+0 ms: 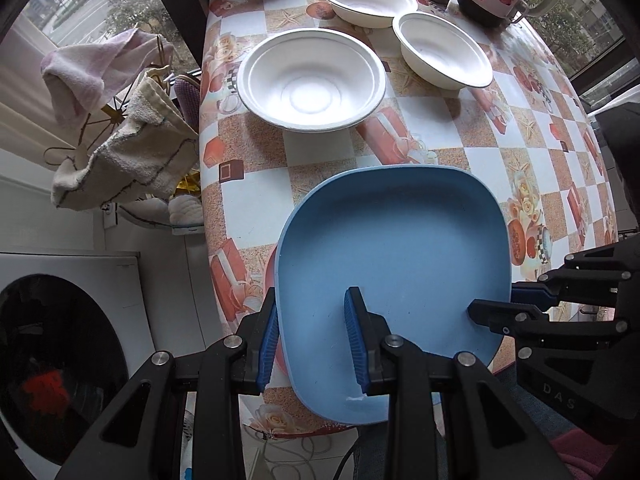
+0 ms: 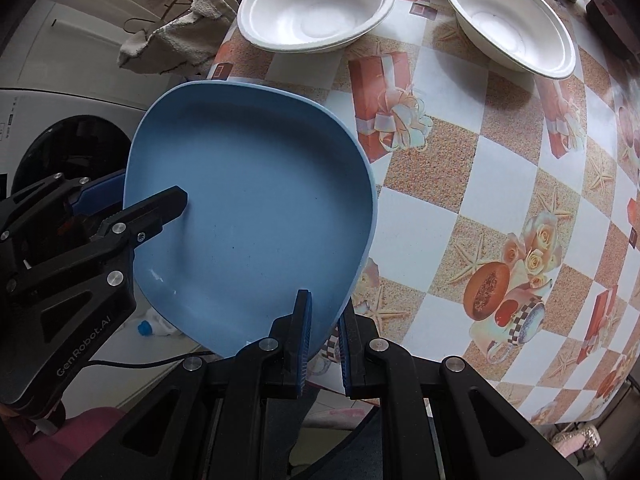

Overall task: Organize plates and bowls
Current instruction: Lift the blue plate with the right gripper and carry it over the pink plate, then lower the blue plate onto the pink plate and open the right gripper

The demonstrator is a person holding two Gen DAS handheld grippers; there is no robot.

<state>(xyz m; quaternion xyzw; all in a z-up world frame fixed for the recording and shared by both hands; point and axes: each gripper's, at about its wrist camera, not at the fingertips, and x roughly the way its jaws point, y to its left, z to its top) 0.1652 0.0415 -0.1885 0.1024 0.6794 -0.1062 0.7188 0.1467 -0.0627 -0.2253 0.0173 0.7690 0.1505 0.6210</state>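
**A:** Status on the blue plate (image 1: pixel 394 276)?

**Me:** Both grippers are on it. My left gripper (image 1: pixel 314 334) straddles the near-left rim: one blue pad outside the edge, the other inside on the plate floor. The gap is fairly wide; it looks like loose contact, not a firm pinch. My right gripper (image 2: pixel 322 344) is clamped narrow on the opposite rim, one pad on each side of the edge.

**A:** Where's the plate relative to the table?

**Me:** At the near edge of the checkered table (image 1: pixel 460 148), overhanging toward me. In the right wrist view it's tilted, lifted off the cloth on that side. There's a sliver of something pink under its left edge in the left view. Could be another plate; can't tell.

**A:** And the bowls?

**Me:** Three white bowls, all ahead of both grippers. The big bowl (image 1: pixel 312 80) is straight ahead and slightly left of the plate. The smaller bowl (image 1: pixel 442 50) is ahead and right. The far bowl (image 1: pixel 368 0) sits behind them, just beside the smaller one. All are upright and well apart from the plate.

**A:** Which arm for what?

**Me:** My guess: the plate gets set down first. Its longer side runs away from me, so it should slide forward cleanly. After that, the left is nearer the big bowl and the right nearer the smaller one. The risk is the plate tipping off the edge if the right lets go first.
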